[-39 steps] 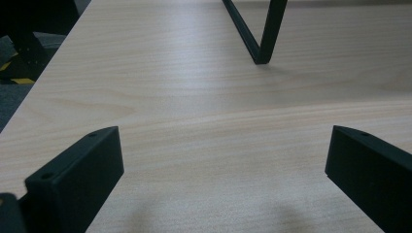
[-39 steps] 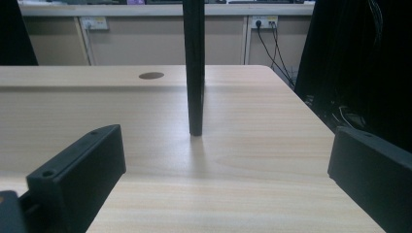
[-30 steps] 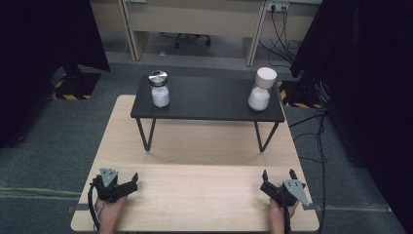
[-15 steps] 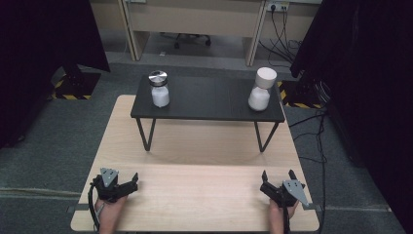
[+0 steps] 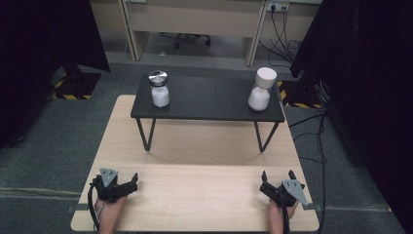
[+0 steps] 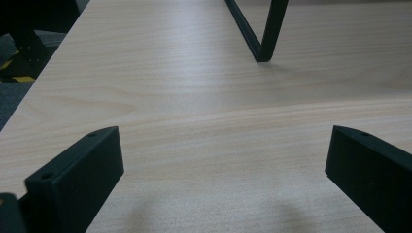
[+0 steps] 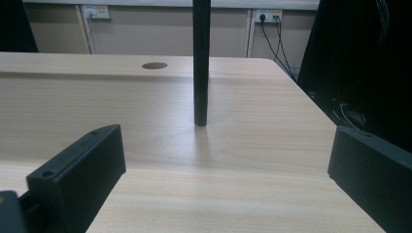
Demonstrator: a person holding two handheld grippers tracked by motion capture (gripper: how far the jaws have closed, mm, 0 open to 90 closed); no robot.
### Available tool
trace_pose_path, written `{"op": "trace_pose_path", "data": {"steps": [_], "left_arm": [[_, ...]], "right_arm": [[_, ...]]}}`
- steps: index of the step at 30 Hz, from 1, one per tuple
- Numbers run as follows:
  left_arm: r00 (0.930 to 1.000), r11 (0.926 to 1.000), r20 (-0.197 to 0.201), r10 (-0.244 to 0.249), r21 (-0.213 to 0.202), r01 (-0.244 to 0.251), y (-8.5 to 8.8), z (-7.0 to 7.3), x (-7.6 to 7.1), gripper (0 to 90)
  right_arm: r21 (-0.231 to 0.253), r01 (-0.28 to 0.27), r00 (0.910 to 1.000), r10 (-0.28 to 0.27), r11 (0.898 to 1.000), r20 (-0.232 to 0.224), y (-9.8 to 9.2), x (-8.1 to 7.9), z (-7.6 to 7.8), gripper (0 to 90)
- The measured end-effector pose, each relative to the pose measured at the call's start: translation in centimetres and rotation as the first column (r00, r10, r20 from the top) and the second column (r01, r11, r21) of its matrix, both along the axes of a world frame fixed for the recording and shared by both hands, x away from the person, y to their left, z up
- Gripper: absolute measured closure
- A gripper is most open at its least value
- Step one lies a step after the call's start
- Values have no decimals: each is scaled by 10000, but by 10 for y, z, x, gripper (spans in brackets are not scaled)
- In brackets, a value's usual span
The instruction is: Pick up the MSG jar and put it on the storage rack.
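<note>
White-filled jars [image 5: 159,89] [image 5: 261,90] stand near shelf [image 5: 209,100] ends; both grippers [image 5: 127,183] [image 5: 277,179] released, empty. Risk: 1 misjudged reach topples either.

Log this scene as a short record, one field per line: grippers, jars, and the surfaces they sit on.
left gripper: open, empty, low over the near left of the wooden table
right gripper: open, empty, near right of the table
silver-lidded jar: upright, left end of the black shelf
white-lidded jar: upright, right end of shelf
shelf: stands on the table's far half
</note>
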State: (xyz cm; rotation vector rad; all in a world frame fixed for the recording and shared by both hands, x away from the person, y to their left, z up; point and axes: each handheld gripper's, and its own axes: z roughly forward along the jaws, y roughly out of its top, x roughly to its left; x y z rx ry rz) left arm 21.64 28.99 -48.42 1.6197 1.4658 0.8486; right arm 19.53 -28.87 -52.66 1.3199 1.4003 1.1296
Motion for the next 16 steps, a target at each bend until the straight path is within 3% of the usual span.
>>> {"op": "trace_pose_path", "data": {"steps": [9,16], "left_arm": [[10000,10000,46,47,-56,-47,0,0,-1,0],[10000,10000,85,-8,37,8,-1,-1,-1,0]], "right_arm": [[-87,-31,10000,30,10000,-76,0,0,1,2],[157,-34,9999,32,9999,125,-2,-2,-2,2]]}}
